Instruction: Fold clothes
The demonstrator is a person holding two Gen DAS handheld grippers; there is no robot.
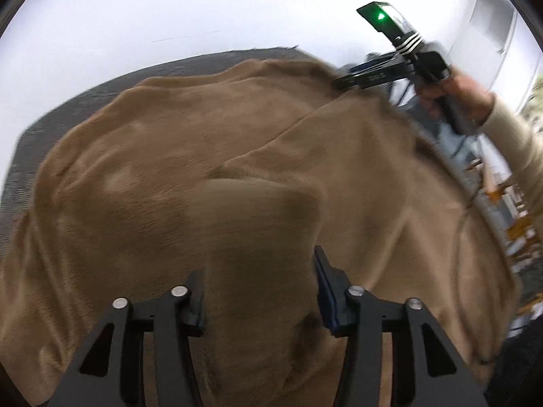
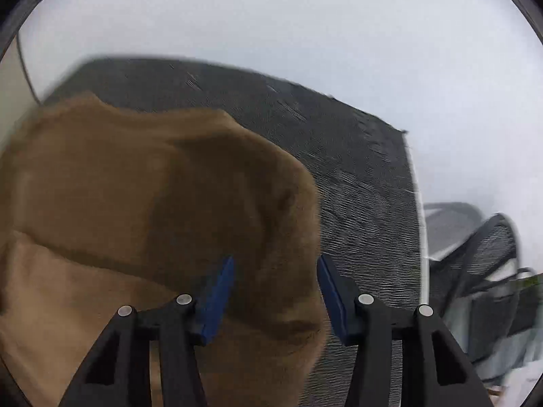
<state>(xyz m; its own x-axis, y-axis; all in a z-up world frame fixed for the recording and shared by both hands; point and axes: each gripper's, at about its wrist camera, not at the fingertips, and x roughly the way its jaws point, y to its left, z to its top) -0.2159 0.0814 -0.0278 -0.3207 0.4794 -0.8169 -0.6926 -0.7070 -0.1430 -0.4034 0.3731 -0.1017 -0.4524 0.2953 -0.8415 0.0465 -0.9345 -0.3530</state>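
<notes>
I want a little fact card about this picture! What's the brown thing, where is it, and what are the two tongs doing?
Thing: brown fuzzy garment
Where: spread on a dark grey mat
Left tongs: a raised fold of the garment sits between the fingers; grip unclear
Right tongs: open over the garment's edge, nothing pinched
Who: a hand in a cream sleeve holds the right tongs
Folding: started, not finished

A plain tan-brown garment [image 1: 142, 176] lies on a dark grey, finely woven surface [image 2: 356, 183]. Both black grippers carry blue pads [image 2: 217, 298]. A green light [image 1: 380, 17] glows on the right gripper; the sleeve [image 1: 519, 142] is cream
</notes>
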